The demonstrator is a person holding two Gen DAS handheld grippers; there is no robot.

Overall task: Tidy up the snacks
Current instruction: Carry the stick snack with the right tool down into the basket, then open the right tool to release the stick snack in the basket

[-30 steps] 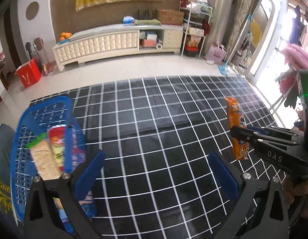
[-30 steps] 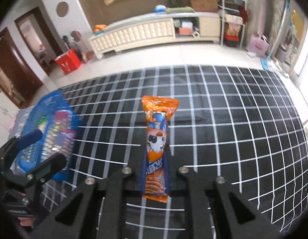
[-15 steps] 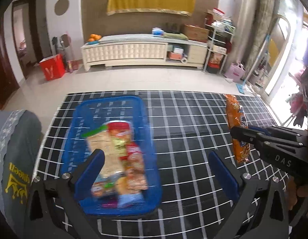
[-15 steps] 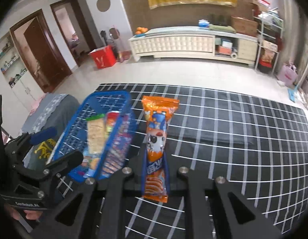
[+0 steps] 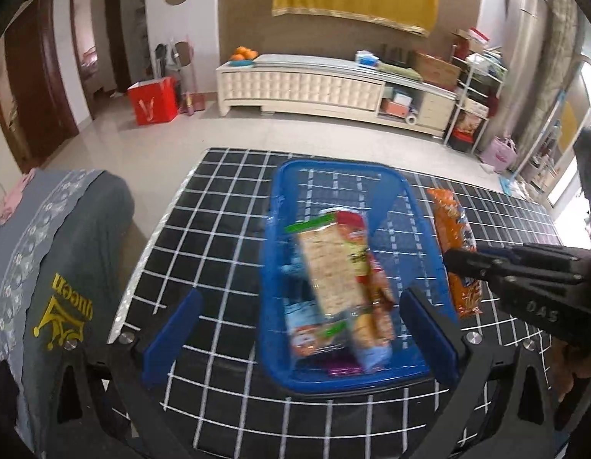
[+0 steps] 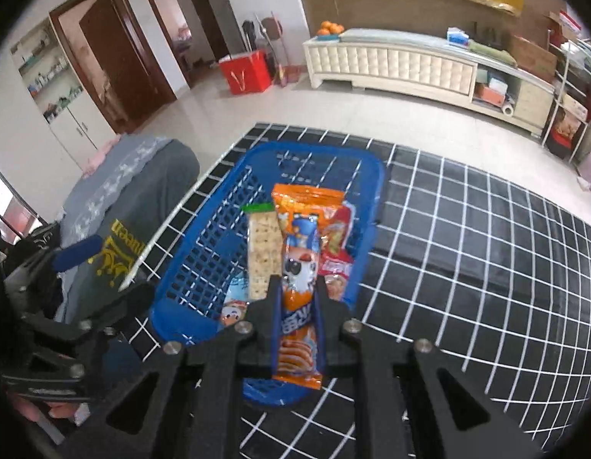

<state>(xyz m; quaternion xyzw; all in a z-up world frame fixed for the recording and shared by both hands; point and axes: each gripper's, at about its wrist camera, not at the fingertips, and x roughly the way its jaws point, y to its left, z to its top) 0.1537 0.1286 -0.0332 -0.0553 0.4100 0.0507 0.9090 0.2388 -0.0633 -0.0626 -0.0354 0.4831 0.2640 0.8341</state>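
Right wrist view shows the right gripper (image 6: 297,298) closed on the orange snack packet (image 6: 300,264), its long axis pointing up the frame over the blue basket (image 6: 203,252) directly ahead, while the left gripper (image 5: 299,329) is open and empty, near the basket.

The left gripper (image 5: 301,329) is held level with its blue-padded jaws spread wide, nothing between them. The right gripper (image 6: 298,302) is clamped on an orange packet (image 6: 300,267), apparently gripped near the lower half
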